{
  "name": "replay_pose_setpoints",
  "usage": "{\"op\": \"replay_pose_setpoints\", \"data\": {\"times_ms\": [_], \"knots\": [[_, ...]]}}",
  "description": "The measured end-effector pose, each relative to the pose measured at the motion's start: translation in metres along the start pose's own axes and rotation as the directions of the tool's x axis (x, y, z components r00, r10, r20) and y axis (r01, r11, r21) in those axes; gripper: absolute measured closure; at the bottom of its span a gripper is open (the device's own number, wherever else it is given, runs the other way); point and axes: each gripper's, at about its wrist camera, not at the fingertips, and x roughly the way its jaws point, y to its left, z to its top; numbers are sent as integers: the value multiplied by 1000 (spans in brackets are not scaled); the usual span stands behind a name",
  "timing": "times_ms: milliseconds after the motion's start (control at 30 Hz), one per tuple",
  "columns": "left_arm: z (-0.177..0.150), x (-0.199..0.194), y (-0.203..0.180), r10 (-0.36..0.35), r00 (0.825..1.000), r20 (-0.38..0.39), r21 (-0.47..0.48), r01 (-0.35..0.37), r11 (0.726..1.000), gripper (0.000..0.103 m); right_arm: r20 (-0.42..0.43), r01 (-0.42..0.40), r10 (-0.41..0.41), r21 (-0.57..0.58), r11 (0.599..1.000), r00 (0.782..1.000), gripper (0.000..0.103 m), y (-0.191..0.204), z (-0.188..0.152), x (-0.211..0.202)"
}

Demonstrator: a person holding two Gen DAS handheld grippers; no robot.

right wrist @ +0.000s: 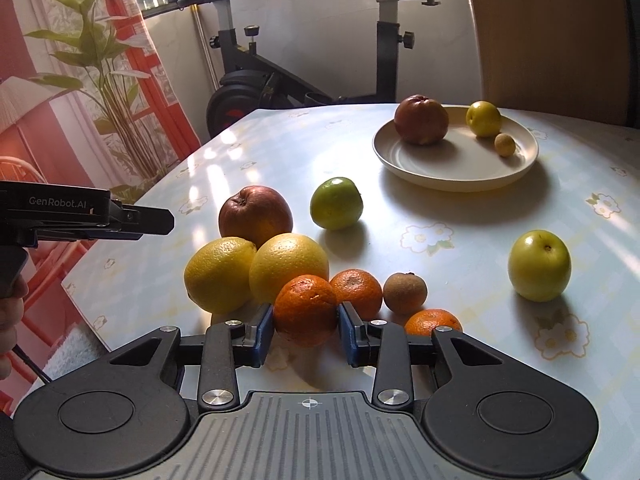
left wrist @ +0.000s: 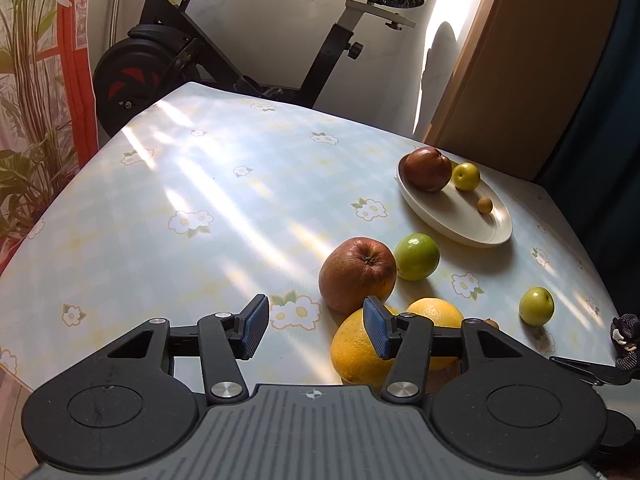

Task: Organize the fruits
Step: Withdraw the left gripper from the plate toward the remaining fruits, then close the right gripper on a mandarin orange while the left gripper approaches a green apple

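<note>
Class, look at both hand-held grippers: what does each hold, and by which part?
Right hand-held gripper: a mandarin, pads on its left and right sides. Left hand-held gripper: open, holding nothing.

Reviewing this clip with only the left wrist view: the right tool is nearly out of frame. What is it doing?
Observer: The right tool is closed around a mandarin at the near edge of the table, pads touching both sides.
Operator: Anything else hidden behind my tool's fingers?
Observer: A second mandarin sits just behind the gripped one.
Operator: More?
Observer: A small brown fruit lies right of that second mandarin.
</note>
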Motion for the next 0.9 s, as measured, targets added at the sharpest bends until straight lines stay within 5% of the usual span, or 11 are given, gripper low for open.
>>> {"op": "replay_pose_setpoints", "data": {"times_ms": [300, 667, 900], "knots": [[27, -12, -18, -20, 997, 78, 95, 13, 995, 48, 143, 57, -48, -55, 997, 989, 71, -26, 58, -29], [94, -28, -37, -13, 969, 247, 118, -16, 993, 45, 223, 183, -150, -138, 973, 963, 71, -49, 100, -42], [116, -4, -52, -39, 975, 219, 138, 9, 990, 42, 220, 218, -183, -149, 965, 958, 71, -65, 109, -35]]}}
